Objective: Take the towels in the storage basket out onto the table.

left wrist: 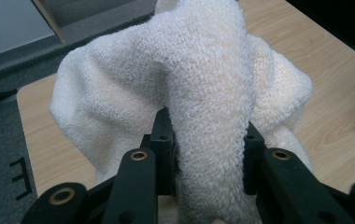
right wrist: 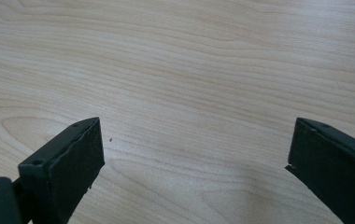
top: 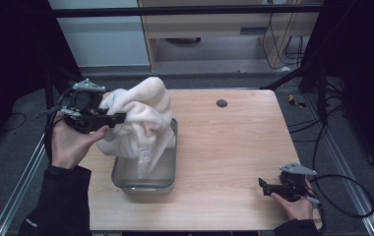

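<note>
Towel (top: 143,115), one only (cream terry cloth), hangs bunched with its long axis roughly upright, its lower end inside the single metal tray (top: 168,181) on the counter (top: 234,147). The left gripper (top: 118,117) has its jaws clamped on a thick fold. The right gripper (top: 264,186) rests at the counter's near right corner, jaws wide apart, holding nothing.

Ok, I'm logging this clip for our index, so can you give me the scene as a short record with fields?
work in hand: white towel held up over a metal tray
left hand-held gripper: shut on a fold of the towel
towel's lower end: hangs down into the tray
right hand-held gripper: jaws wide apart, nothing between them, over bare wood
right hand: near the table's right front corner
table: light wood, small dark round spot near the far edge
</note>
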### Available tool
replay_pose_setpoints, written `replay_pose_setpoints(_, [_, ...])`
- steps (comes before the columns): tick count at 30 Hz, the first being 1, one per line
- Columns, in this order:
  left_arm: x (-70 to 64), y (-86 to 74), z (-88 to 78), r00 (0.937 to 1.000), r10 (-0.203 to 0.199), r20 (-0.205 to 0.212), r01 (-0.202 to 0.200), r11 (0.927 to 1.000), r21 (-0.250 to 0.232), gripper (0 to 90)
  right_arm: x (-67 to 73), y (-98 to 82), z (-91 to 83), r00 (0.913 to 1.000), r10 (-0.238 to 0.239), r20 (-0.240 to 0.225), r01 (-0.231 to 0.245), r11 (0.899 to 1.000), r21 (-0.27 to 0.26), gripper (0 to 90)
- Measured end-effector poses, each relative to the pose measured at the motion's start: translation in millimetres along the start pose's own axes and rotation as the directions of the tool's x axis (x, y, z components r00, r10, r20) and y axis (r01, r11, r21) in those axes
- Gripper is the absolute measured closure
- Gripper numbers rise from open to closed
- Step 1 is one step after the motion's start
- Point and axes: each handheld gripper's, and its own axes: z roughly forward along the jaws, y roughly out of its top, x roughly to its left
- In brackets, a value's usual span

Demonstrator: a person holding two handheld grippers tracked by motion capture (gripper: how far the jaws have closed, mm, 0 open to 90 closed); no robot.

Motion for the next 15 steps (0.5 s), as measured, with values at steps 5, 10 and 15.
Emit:
replay_pose_setpoints(5, [-1.3,4.9,-7.0,1.0000,0.002,0.009,-0.002,1.0000,-0.002,67.3,0.1,0.0,0.1,1.0000,0.001,-0.002,-0.001,1.000,0.000,3.5])
replay_pose_setpoints(10, [-4.3,9.1,-11.7,0.9998,0.019,0.008,-0.019,0.9998,0.006,67.3,-0.3,0.2,-0.3,1.0000,-0.001,-0.002,0.001,1.000,-0.002,3.8])
replay_pose_setpoints(15, [-10.4,13.7,-12.8,0.9991,0.038,0.021,-0.038,0.9992,0.008,67.3,-0.6,0.3,-0.7,1.0000,0.002,-0.004,-0.002,1.000,-0.005,4.1])
